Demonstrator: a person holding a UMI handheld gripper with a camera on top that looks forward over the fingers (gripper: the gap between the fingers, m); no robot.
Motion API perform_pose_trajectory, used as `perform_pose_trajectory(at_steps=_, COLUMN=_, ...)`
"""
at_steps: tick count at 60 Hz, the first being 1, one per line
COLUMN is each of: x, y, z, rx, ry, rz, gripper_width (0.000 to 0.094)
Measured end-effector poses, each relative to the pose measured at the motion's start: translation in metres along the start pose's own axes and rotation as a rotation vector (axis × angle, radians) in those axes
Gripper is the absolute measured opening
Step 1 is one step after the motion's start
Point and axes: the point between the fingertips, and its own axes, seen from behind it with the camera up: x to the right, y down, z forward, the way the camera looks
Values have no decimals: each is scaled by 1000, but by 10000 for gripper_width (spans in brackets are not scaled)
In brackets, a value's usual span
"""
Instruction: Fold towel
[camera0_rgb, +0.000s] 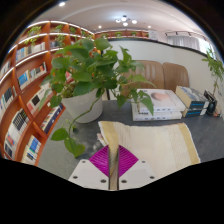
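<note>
Gripper view: tool (113, 160) hiding towel (150, 140) edge

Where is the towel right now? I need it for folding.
In the gripper view, the towel lies flat on the table just ahead of the gripper, beside the potted plant and in front of the books.
</note>
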Motion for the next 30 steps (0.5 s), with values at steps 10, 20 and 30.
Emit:
perform_pose_trajectory(at_steps=10, x=84, y=-56, z=-51, rx=72, ry=32, rz=217, gripper_width=89)
perform_pose_trajectory(at_steps=20, x=203, y=-44, z=-57, rx=61, ry=169, rz=224, gripper_width=120)
perform_pose_trajectory(at_steps=30, x=289, y=-11, z=-52, rx=9, ry=251, rz=92, gripper_width=698)
